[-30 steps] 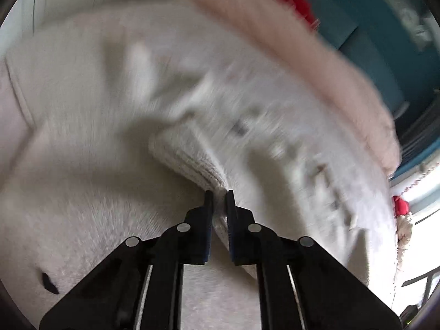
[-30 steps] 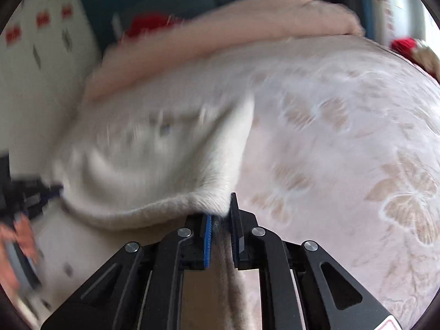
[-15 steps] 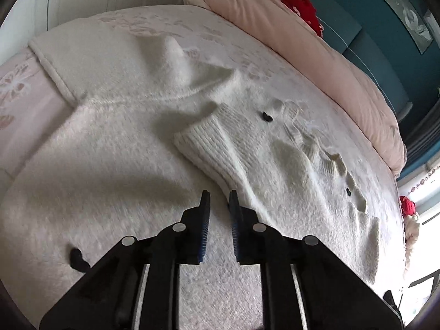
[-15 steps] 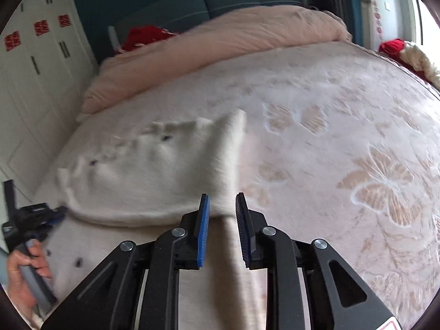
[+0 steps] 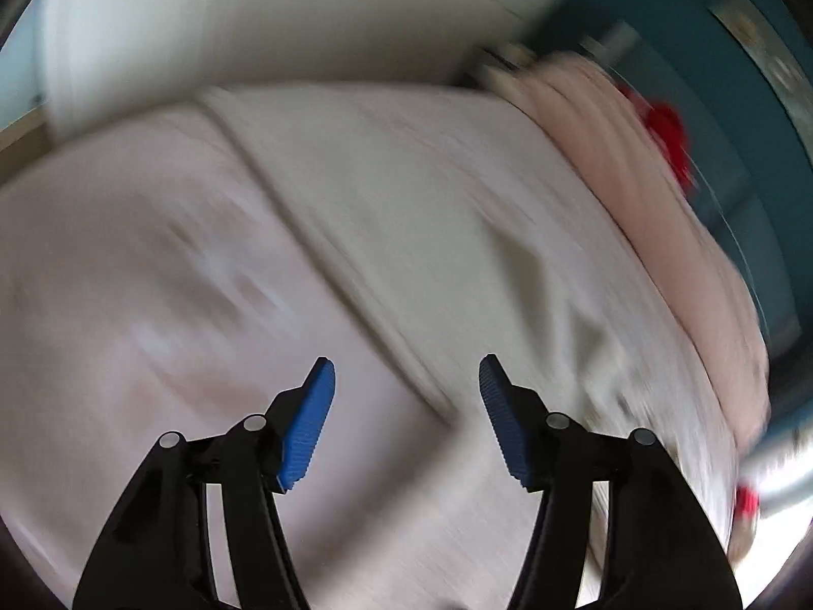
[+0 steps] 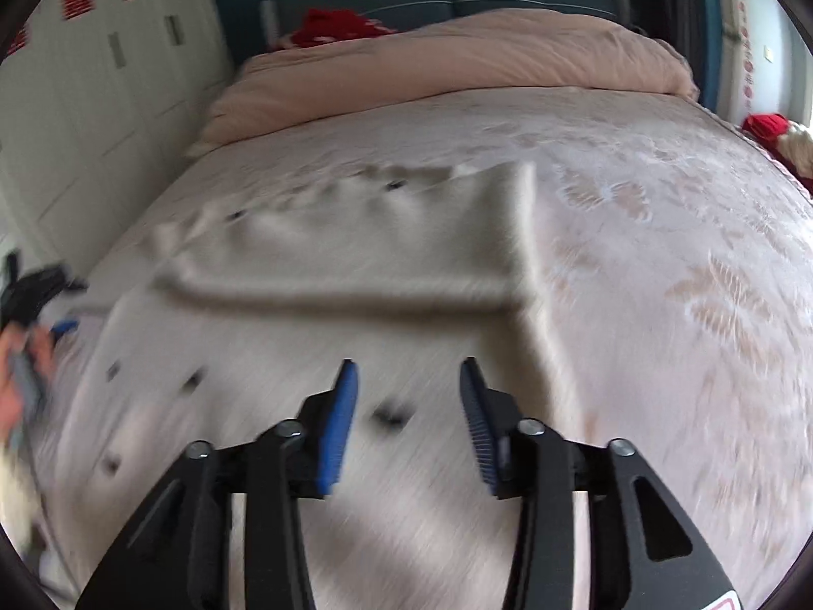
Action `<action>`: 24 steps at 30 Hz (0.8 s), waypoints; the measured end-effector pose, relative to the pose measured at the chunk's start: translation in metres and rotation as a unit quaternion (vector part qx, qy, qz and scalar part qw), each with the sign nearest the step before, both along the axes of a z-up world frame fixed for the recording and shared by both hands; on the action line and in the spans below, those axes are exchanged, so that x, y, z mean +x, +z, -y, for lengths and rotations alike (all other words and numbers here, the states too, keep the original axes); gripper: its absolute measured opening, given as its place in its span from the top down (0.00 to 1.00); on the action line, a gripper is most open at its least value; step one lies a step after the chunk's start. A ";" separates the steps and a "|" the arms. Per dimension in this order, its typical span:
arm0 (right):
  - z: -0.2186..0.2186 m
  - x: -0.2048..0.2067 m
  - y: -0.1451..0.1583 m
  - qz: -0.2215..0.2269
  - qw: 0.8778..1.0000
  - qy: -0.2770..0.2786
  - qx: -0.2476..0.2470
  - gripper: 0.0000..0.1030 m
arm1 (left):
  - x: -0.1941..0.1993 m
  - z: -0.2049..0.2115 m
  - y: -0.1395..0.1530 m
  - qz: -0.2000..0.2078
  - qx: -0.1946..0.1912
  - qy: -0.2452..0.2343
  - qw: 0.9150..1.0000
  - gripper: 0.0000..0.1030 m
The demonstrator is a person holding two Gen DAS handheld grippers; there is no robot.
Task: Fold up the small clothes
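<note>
The right gripper [image 6: 409, 386] is hovering with its blue-padded jaws spread wide and nothing between them, just above the near part of the cream cardigan [image 6: 315, 274], which is lying spread on the bed cover [image 6: 686, 264] with its far portion folded back over itself so that a thick rolled fold edge is running across the garment beyond the gripper. A dark button [image 6: 391, 416] is sitting on the cardigan in the gap between the fingers, and more dark buttons are dotting the knit to the left of the cardigan's near part and along its far folded layer. The cardigan's right edge is lying on the floral-patterned bed cover, with a pink duvet [image 6: 457, 66] bunched up well beyond the cardigan at the head of the bed and a red item [image 6: 335, 28] resting behind the duvet. At the cardigan's left side the left gripper [image 5: 404, 381] is showing in the right wrist view as a dark blurred shape held in a hand; its own camera is showing its jaws wide apart and holding nothing, pointing over the cardigan's hem edge [image 5: 355, 274], though that view is heavily motion-blurred and what looks like the ribbed hem band crossing diagonally beyond the fingers may be another edge of the garment. White wardrobe doors [image 6: 101, 91] are standing to the left of the cardigan, past the bed
</note>
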State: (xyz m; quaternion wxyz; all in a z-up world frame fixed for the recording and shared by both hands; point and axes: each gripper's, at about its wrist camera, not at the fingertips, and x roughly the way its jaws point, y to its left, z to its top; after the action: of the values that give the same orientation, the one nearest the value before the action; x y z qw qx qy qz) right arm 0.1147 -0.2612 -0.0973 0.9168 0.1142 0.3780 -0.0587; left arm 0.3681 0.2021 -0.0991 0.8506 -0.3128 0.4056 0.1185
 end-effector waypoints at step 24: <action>-0.115 -0.061 -0.005 -0.048 0.994 0.086 0.037 0.43 | 0.072 0.042 0.126 0.147 0.135 -0.125 0.972 0.95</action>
State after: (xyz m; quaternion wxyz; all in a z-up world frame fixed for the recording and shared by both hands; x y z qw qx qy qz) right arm 0.0536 -0.1466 -0.1025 0.8945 0.1118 0.4320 0.0290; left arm 0.4397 0.1597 0.0267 0.9436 -0.1555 0.2919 0.0175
